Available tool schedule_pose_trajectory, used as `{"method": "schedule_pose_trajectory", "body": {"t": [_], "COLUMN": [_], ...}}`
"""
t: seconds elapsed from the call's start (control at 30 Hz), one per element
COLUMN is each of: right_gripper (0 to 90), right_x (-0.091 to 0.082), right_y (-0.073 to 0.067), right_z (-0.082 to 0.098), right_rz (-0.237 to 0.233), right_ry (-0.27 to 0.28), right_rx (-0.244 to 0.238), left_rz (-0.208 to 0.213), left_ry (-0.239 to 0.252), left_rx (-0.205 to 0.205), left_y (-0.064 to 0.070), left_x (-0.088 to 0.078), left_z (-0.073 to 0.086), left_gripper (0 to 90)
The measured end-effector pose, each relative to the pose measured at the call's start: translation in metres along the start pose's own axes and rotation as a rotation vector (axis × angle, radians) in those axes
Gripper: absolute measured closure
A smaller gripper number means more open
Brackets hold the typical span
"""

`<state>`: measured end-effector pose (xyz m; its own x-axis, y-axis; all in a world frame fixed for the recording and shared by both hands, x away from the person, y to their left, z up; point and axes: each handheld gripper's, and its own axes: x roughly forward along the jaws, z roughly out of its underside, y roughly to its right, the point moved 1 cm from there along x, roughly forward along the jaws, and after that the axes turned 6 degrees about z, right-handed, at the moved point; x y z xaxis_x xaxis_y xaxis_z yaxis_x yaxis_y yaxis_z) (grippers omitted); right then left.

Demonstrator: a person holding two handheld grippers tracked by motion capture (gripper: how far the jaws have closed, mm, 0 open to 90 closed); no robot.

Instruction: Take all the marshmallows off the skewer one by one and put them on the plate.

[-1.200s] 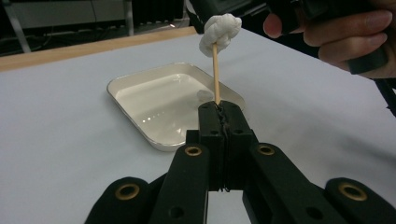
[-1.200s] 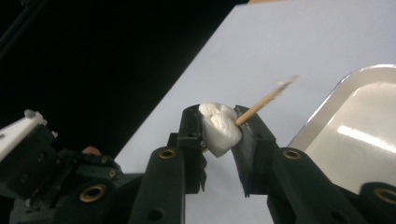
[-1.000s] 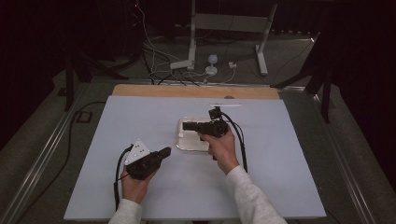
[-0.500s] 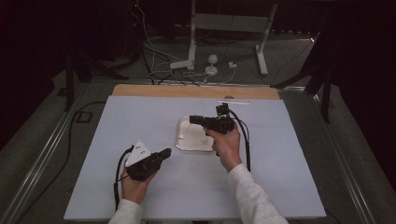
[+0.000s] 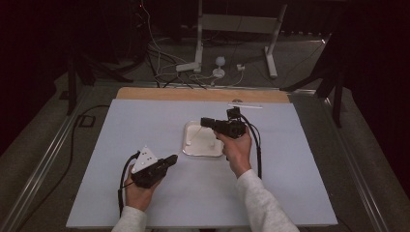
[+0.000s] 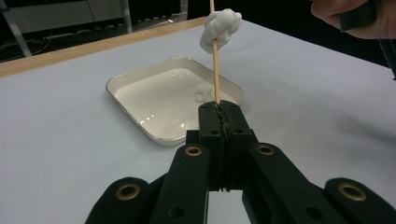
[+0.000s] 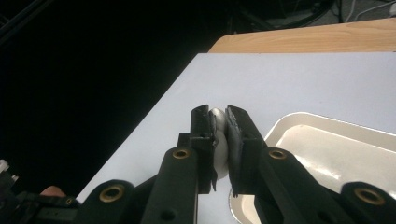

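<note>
Nearest the person, the left gripper (image 5: 167,160) rests low over the white bench (image 5: 121,145), its jaws clamped on a thin wooden skewer (image 6: 216,79) that rises toward the tray with a white knotted marshmallow-like lump (image 6: 220,27) threaded on it. Beyond it sits a shallow cream rectangular tray (image 6: 140,84), another small white lump (image 6: 203,95) lying inside. Over the tray's far right corner the right gripper (image 5: 205,121) has just been closing its jaws, which now squeeze a soft white lump (image 7: 219,140) between them. A bare wooden strip (image 5: 193,94) edges the bench's far side
</note>
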<state>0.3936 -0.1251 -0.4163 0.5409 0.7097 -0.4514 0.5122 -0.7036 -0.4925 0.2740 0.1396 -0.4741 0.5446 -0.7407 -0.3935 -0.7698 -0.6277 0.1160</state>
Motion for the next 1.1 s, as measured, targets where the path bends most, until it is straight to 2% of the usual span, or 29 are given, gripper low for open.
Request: {"method": "schedule_pose_trajectory", "body": {"t": [0.23,0.27,0.3,0.33,0.37,0.4,0.47,0.53,0.63,0.8,0.97,1.1], "right_gripper": [84.3,84.9,84.9,84.7,84.7,84.1,83.9,83.6,82.8,82.0,81.2,80.3], "right_x": [-0.001,-0.007,-0.007,-0.024,-0.024,-0.038,-0.042,-0.043,-0.035,-0.027,-0.022,-0.016], "right_y": [0.002,0.006,0.006,0.027,0.027,0.038,0.041,0.042,0.041,0.039,0.038,0.037], "right_z": [0.0,-0.002,-0.002,-0.012,-0.012,-0.019,-0.019,-0.018,-0.011,-0.006,-0.003,0.004], "right_rz": [0.042,0.136,0.136,0.113,0.113,0.125,0.128,0.133,0.123,0.131,0.145,0.168], "right_ry": [0.011,0.066,0.066,0.105,0.105,0.104,0.094,0.079,0.051,0.022,-0.004,-0.047], "right_rx": [0.003,-0.001,-0.001,0.088,0.088,0.074,0.058,0.031,0.008,-0.015,-0.04,-0.074], "left_rz": [-0.01,-0.035,-0.048,-0.048,-0.058,-0.061,-0.061,-0.059,-0.057,-0.06,-0.059,-0.057], "left_ry": [-0.017,-0.05,-0.058,-0.044,-0.027,-0.003,0.03,0.026,0.022,0.027,0.036,0.038], "left_rx": [0.003,0.015,0.004,-0.029,-0.048,-0.064,-0.077,-0.074,-0.07,-0.085,-0.091,-0.093], "left_y": [-0.001,-0.002,-0.005,-0.01,-0.014,-0.018,-0.02,-0.018,-0.015,-0.018,-0.018,-0.017], "left_x": [-0.001,-0.002,-0.005,-0.011,-0.016,-0.019,-0.021,-0.018,-0.015,-0.017,-0.017,-0.015], "left_z": [0.001,0.003,0.007,0.011,0.011,0.01,0.007,0.005,0.005,0.006,0.005,0.005], "left_gripper": [90.0,90.0,90.0,90.0,90.0,90.0,90.0,90.0,90.0,90.0,90.0,90.0]}}
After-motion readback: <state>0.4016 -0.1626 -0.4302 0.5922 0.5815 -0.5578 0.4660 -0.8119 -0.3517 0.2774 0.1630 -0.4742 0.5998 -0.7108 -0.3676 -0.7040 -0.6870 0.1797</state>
